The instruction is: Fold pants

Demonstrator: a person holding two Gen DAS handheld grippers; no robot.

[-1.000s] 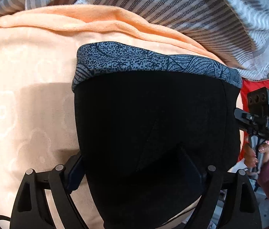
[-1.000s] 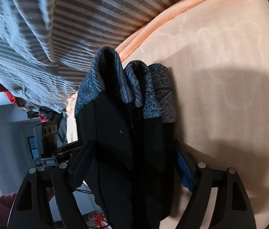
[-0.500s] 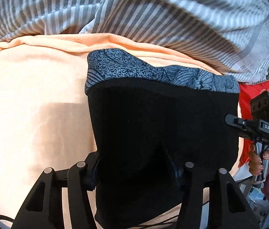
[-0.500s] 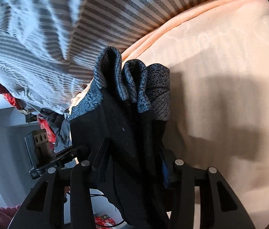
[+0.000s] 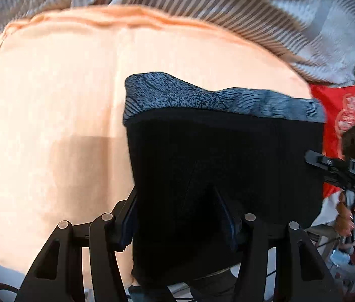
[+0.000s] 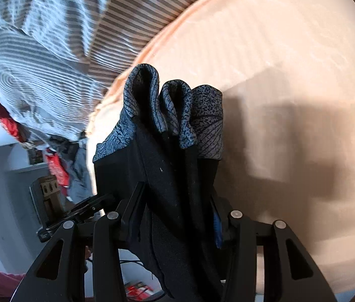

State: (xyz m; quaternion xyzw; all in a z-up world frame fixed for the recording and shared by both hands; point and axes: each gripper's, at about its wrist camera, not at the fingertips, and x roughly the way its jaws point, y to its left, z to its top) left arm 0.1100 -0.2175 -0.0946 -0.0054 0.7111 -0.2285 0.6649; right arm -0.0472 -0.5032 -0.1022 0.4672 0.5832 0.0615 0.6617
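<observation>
1. Both claws clenched on the black knit pants with a blue-grey patterned waistband (image 5: 227, 166): left gripper (image 5: 177, 216) and right gripper (image 6: 174, 211) each pinch bunched fabric.
2. Pants hang above the peach terry blanket (image 5: 51, 95), striped grey bedding (image 5: 252, 7) at far side.
3. Step: carrying fold over. Next: lay flat, release.

Sunlit peach blanket (image 5: 51, 95) beside a grey striped duvet (image 5: 265, 12), red printed cloth (image 5: 348, 105) at the edge.

Both tongs (image 5: 181, 216) (image 6: 174, 216) clamped, angled downward.
</observation>
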